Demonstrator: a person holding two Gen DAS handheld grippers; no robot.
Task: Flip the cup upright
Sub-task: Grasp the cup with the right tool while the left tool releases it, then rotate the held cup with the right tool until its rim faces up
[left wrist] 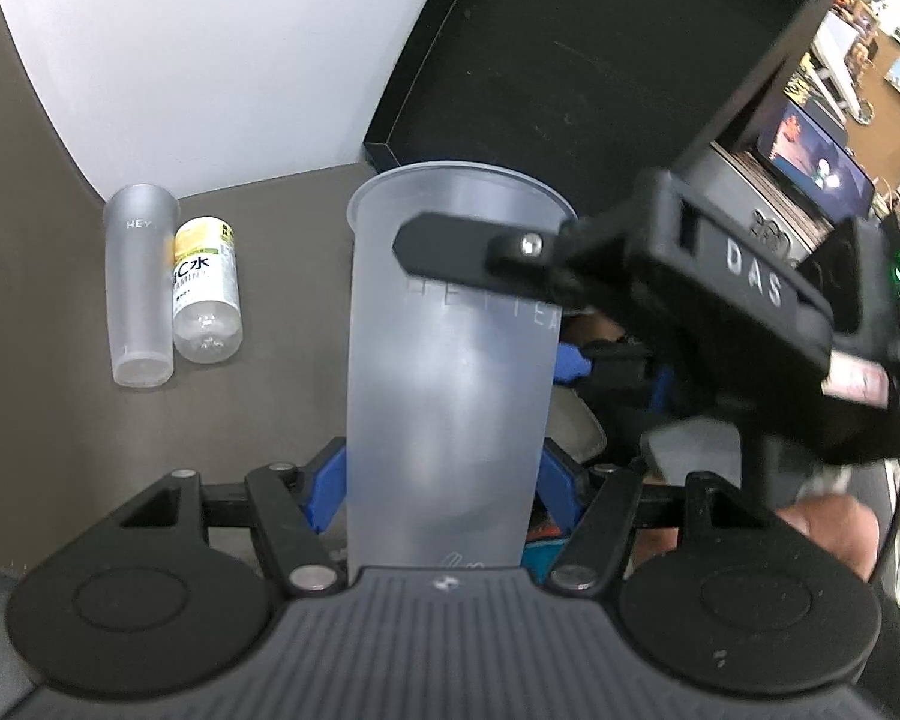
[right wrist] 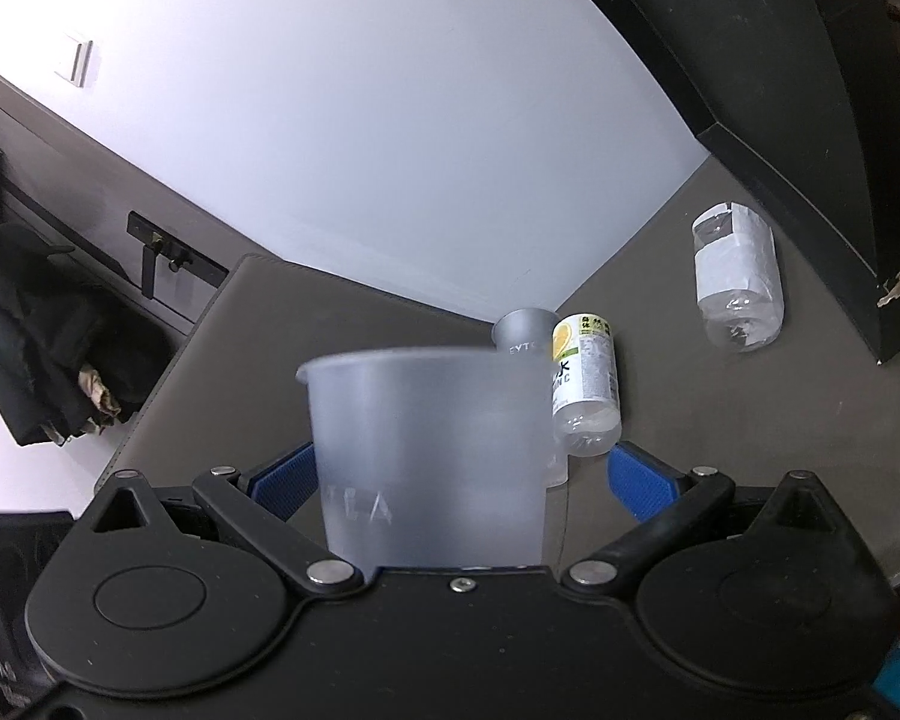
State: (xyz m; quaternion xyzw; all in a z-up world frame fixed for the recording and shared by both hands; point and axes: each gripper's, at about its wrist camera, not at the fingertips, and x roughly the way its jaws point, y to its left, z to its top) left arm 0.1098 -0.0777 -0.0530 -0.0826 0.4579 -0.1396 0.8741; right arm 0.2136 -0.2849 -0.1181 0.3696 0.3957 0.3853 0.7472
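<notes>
Gripping the frosted cup point(left wrist: 450, 360) near its base, the left gripper point(left wrist: 441, 489) has its jaws clamped, rim pointing away. The right gripper point(right wrist: 459, 474) reaches across (jaws apart around the cup). A second cup point(left wrist: 138, 288) and bottle point(left wrist: 206, 291) lie on the bench point(left wrist: 42, 330).

The left wrist view was taken from directly behind the left gripper point(left wrist: 441, 480), facing forward along its fingers and down onto the grey table point(left wrist: 42, 324); the frosted cup point(left wrist: 450, 360) was seen at very close range, filling the centre. The right gripper point(left wrist: 426, 246) was recorded entering at 3 o'clock. The right wrist view was taken from behind the right gripper point(right wrist: 459, 474), tilted, facing the white wall point(right wrist: 390, 120) at 12 o'clock. Shared by both views were the cup point(right wrist: 426, 450), the second cup point(left wrist: 138, 288) point(right wrist: 525, 333), the yellow-labelled bottle point(left wrist: 207, 294) point(right wrist: 585, 384) and the table point(right wrist: 660, 312).
</notes>
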